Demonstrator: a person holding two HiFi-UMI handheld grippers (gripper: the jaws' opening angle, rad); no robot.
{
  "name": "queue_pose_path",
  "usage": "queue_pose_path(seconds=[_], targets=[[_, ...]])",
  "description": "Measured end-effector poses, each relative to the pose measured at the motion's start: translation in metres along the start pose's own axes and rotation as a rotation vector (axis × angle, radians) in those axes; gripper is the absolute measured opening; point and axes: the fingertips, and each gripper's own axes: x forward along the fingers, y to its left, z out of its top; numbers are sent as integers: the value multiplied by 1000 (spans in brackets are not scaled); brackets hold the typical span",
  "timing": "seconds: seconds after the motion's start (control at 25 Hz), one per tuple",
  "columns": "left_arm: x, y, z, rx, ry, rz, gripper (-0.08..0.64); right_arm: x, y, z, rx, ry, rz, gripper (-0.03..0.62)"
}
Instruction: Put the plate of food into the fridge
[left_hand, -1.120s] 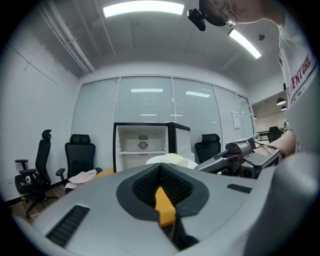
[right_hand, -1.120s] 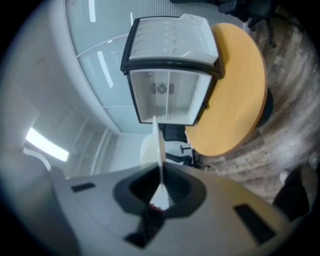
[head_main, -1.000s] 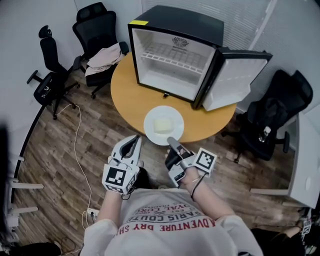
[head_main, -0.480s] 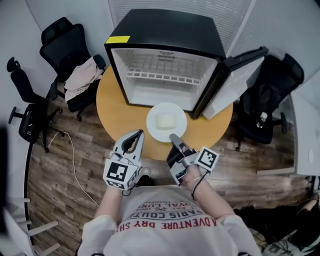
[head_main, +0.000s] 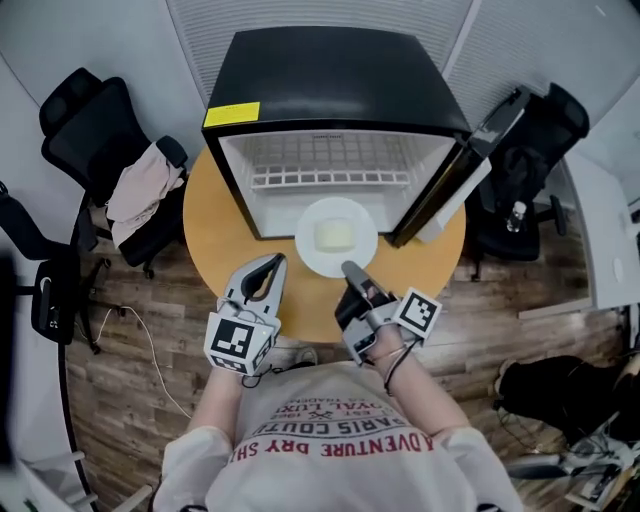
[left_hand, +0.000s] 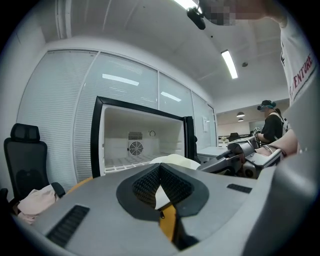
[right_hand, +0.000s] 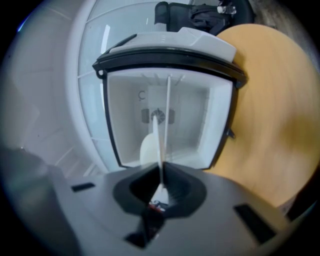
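A white plate (head_main: 337, 237) with a pale yellow block of food hangs level at the mouth of the black mini fridge (head_main: 330, 85). My right gripper (head_main: 347, 268) is shut on the plate's near rim. In the right gripper view the plate (right_hand: 162, 140) shows edge-on as a thin white line between the jaws, with the open white fridge interior (right_hand: 185, 120) straight ahead. My left gripper (head_main: 270, 262) is shut and empty, left of the plate over the table. From the left gripper view, the plate (left_hand: 172, 161) lies just beyond its jaws.
The fridge stands on a round wooden table (head_main: 215, 240), its door (head_main: 460, 170) swung open to the right, and has a wire shelf (head_main: 330, 178) inside. A black office chair with clothing (head_main: 140, 185) stands at the left, another chair (head_main: 530, 150) at the right.
The plate and both grippers have moved forward across the table, from its near edge to the fridge's opening. The right gripper's hold on the rim is unchanged.
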Motion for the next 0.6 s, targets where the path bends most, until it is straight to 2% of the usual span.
queue_pose_path(seconds=[0.32,0.6], targets=[[22,16,0,-22,1,4,26,30,4,10,5,3,-22,38],[44,29,6,-22,0,20,27,61,9,44,35,-37,-19,38]])
